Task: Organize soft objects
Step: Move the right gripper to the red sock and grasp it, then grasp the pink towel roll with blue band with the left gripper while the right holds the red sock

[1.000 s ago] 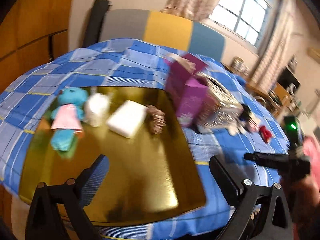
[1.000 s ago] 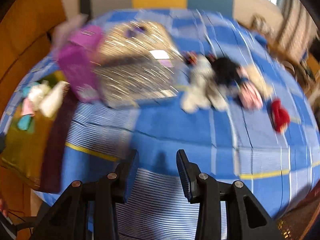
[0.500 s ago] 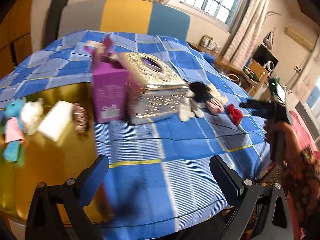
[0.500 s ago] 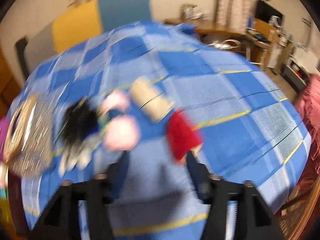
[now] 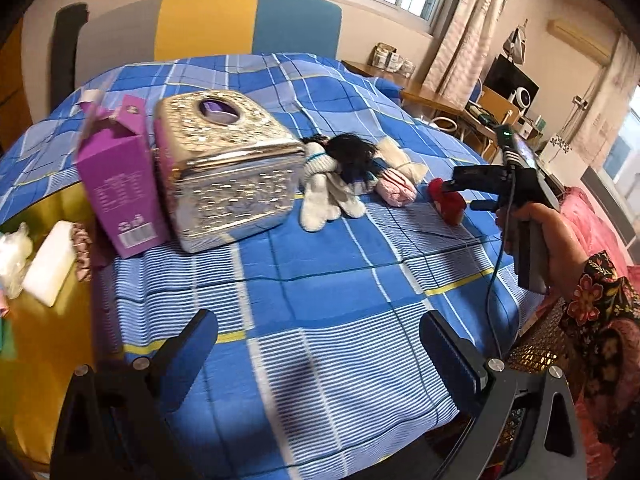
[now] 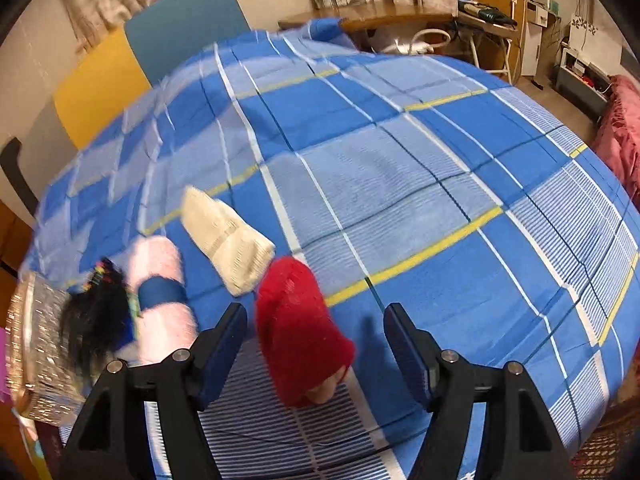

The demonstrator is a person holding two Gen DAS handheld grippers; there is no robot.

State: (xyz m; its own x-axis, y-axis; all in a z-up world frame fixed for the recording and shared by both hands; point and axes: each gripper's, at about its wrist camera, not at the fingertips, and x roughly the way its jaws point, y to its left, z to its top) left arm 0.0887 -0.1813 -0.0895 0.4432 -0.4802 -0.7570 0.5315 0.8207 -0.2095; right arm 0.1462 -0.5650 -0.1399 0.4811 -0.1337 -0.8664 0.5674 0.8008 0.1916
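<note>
A red plush piece [image 6: 300,328] lies on the blue checked cloth [image 6: 400,168] between the open jaws of my right gripper [image 6: 316,344]; it also shows in the left wrist view [image 5: 448,202]. Beside it lie a pink plush [image 6: 160,292], a cream knitted piece [image 6: 228,240] and a black-haired doll [image 6: 100,320]. In the left wrist view the doll [image 5: 352,158], white socks [image 5: 324,196] and the pink plush [image 5: 396,190] form a pile. My left gripper [image 5: 320,344] is open and empty above the cloth. A gold tray [image 5: 44,340] at the left holds a white pad [image 5: 48,268].
A silver tissue box [image 5: 228,172] and an open purple carton [image 5: 120,184] stand between the tray and the pile. A chair back in grey, yellow and blue [image 5: 208,24] is behind the table. A desk [image 5: 440,96] stands at the far right.
Both views swung right, away from the tray toward the pile. My right gripper came down over the red plush piece with its jaws wider apart. My left gripper stayed open.
</note>
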